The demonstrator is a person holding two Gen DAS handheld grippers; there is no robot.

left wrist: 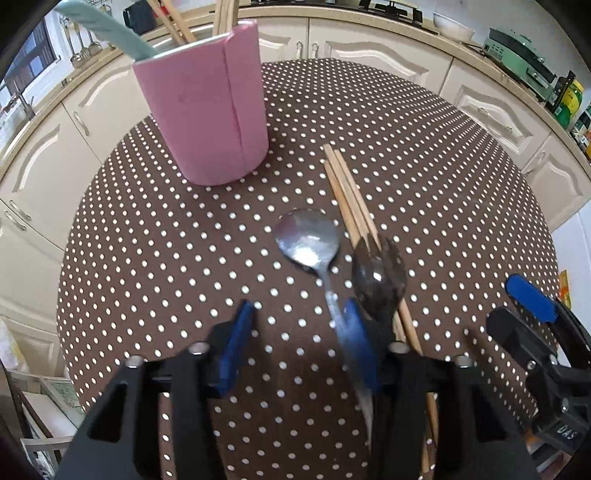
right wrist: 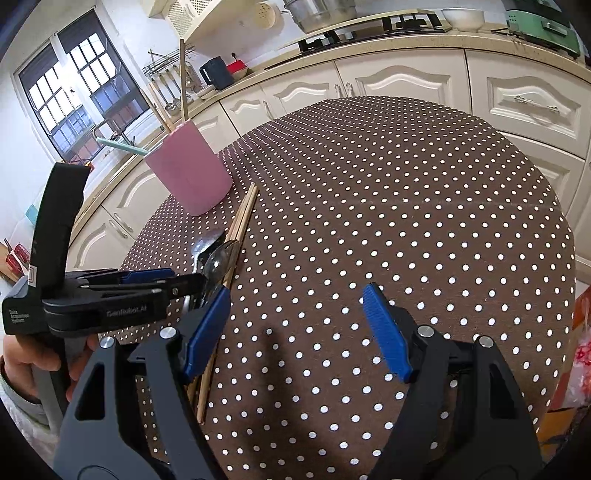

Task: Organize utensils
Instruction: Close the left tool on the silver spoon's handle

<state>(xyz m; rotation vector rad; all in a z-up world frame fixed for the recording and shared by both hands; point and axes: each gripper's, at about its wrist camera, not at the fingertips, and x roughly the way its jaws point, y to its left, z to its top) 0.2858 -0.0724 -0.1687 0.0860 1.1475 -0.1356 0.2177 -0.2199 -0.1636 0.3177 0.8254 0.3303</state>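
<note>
Your left gripper [left wrist: 299,314] hung over the silver spoon [left wrist: 308,238], jaws spread with the handle between them.

Its right pad lay against the spoon handle, the left pad well clear, so nothing was pinched. The dark spork [left wrist: 378,275] lay just right of the spoon, across the loose wooden chopsticks [left wrist: 349,192]. The pink holder [left wrist: 203,110] stood upright near the table's far left edge, already holding chopsticks and a teal utensil [left wrist: 103,29]. Your right gripper [right wrist: 295,328] hovered with jaws wide and empty over bare polka-dot tablecloth [right wrist: 406,184], where most of the right half lay open to the rim.
</note>
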